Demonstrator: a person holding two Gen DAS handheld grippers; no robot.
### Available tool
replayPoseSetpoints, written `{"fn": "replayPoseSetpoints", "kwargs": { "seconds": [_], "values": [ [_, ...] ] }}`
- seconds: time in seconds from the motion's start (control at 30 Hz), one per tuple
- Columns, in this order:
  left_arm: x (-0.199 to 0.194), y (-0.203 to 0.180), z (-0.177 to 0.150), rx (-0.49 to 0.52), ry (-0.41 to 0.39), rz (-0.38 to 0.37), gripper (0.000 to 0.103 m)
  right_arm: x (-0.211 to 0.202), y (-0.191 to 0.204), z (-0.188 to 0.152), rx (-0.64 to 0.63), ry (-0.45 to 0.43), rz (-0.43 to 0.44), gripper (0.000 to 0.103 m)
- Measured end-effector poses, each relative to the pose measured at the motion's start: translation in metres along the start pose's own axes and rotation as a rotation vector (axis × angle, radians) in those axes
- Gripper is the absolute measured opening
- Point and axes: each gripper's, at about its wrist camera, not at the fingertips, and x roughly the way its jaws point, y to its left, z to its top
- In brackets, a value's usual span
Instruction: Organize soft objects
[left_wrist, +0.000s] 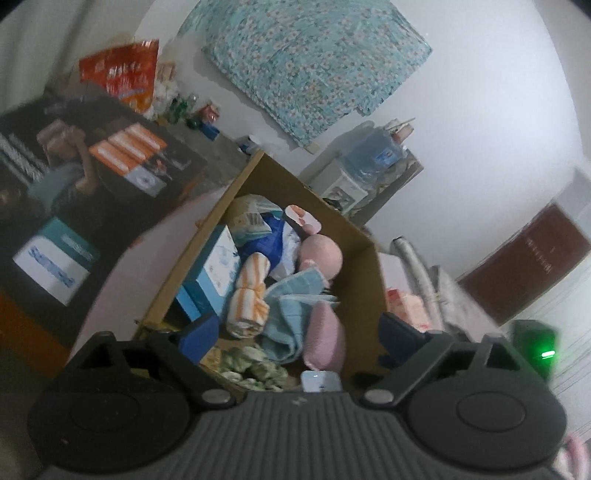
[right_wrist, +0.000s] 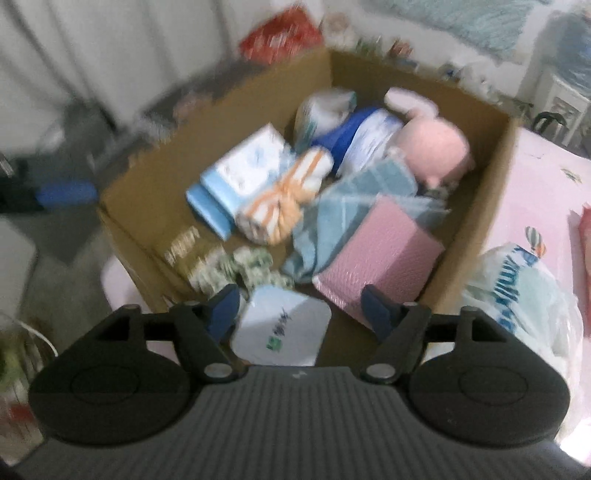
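1. Container: we log one open cardboard box (right_wrist: 476, 206), already holding most of the soft goods; both tools hang over its near edge.
2. Left gripper (left_wrist: 299, 332): jaws spread wide, nothing between them.
3. Right gripper (right_wrist: 299, 310): jaws spread; a white packet (right_wrist: 282, 328) lies below and between them at the box's near edge, and we see no pad pressing on it.
4. Pink pad (right_wrist: 380, 254), near right corner of the box: flat, quilted, light, we judge. It should bend rather than slip; take it by a free edge.
5. Light-blue towel (right_wrist: 351, 199), mid-box, crumpled and partly under the pink pad: limp, will drape and drag neighbours. Pinch a thick fold, not a single layer.
6. Orange-striped rolled cloth (right_wrist: 284, 199), beside the towel toward the left wall: a firm bundle; grip across its middle.
7. Pink plush toy (right_wrist: 432, 147), far right corner: squashy, light; its round body may fill the jaws.
8. Blue-and-white carton (right_wrist: 243, 170), left wall: the stiffest item, we judge; hold across its narrow sides.
9. White plastic bag (right_wrist: 517, 291), outside the box against its right wall: slippery film; gather a bunch at the top.
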Motion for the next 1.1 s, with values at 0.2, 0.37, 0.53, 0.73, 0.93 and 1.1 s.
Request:
{"fn": "replayPoseSetpoints", "kwargs": {
  "seconds": [0.2,0.37,0.53,0.73,0.93,1.1],
  "values": [
    [-0.007,-0.028,-0.011,0.195,-0.026,0.087,0.103,-0.059,-0.027,-0.048,0.252,-0.261,-0.001,0.088],
    [-0.009,-0.048,-0.030,0.385,-0.011,0.108,0.103,-0.074,-0.043,-0.099,0.472,-0.304,-0.023,0.095],
    [-0.009,-0.053,-0.052,0.387,0.013,0.100,0.103,-0.073,-0.038,-0.129,0.553,-0.289,-0.072,0.096],
    [-0.005,-0.062,-0.073,0.416,0.053,0.177,0.103,-0.079,-0.023,-0.131,0.518,-0.294,-0.200,0.101],
    [-0.008,-0.075,-0.083,0.437,0.060,0.194,0.103,-0.102,-0.022,-0.137,0.519,-0.361,-0.382,0.102],
    [-0.010,-0.093,-0.089,0.490,-0.008,0.381,0.103,-0.118,-0.018,-0.145,0.532,-0.409,-0.486,0.102]
  ]
}}
